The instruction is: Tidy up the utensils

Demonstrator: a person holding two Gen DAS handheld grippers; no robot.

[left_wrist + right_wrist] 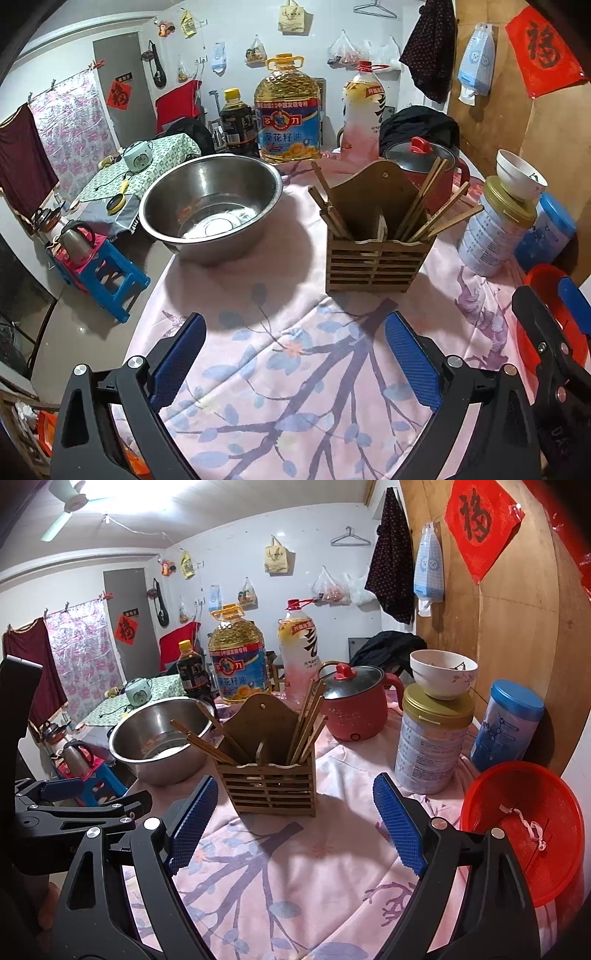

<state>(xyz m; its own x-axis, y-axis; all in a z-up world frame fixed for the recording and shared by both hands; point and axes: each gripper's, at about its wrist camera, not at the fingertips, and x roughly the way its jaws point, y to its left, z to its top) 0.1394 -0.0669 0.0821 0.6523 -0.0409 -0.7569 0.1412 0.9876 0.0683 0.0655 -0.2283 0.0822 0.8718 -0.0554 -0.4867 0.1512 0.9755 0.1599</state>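
A slatted wooden utensil holder [376,254] [267,775] stands on the pink flowered tablecloth, with several wooden chopsticks [424,210] [306,720] leaning out of its left and right compartments. My left gripper [295,354] hovers open over the cloth in front of the holder, nothing between its blue pads. My right gripper [295,819] is open too, just short of the holder's front, with its jaws empty. The right gripper's fingers [546,325] show at the right edge of the left wrist view. The left gripper's fingers [74,801] show at the left of the right wrist view.
A steel bowl [210,206] [159,738] sits left of the holder. Behind stand an oil jug [288,110], a dark bottle [238,122], a red pot [354,705], and a tin [428,738] topped by a white bowl [443,675]. A red basket [524,830] lies at the right.
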